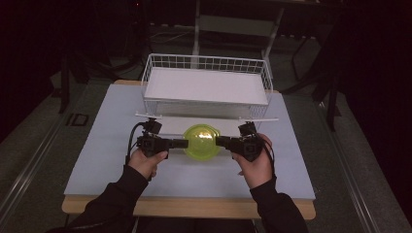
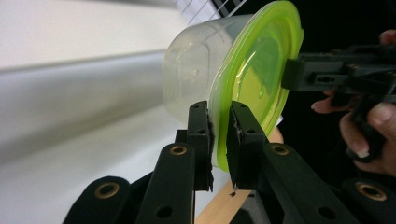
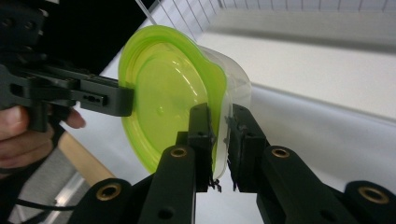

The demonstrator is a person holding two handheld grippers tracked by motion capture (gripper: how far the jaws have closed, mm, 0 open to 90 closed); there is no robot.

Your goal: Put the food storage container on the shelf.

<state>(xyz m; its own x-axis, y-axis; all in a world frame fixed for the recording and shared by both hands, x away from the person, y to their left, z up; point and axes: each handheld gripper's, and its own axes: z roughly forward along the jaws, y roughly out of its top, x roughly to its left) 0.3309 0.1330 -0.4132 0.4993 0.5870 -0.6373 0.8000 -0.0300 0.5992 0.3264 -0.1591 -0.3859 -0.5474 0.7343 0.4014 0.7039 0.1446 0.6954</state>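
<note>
A round clear container [image 1: 201, 141] with a lime-green lid [image 2: 261, 60] sits between my two grippers at the table's middle, lid facing up. My left gripper [image 1: 182, 143] is shut on the lid's rim from the left; in the left gripper view its jaws [image 2: 219, 109] pinch the green edge beside the clear tub [image 2: 196, 65]. My right gripper [image 1: 221, 141] is shut on the opposite rim; in the right gripper view its jaws [image 3: 220, 112] clamp the lid [image 3: 163, 88] and tub wall [image 3: 236, 79]. I cannot tell whether the container touches the table.
A white wire basket [image 1: 204, 62] with a flat white floor stands just behind the container. The pale table top [image 1: 116, 160] stretches to both sides, with a wooden front edge [image 1: 194, 208] near the person's sleeves. Dark floor and chair legs surround the table.
</note>
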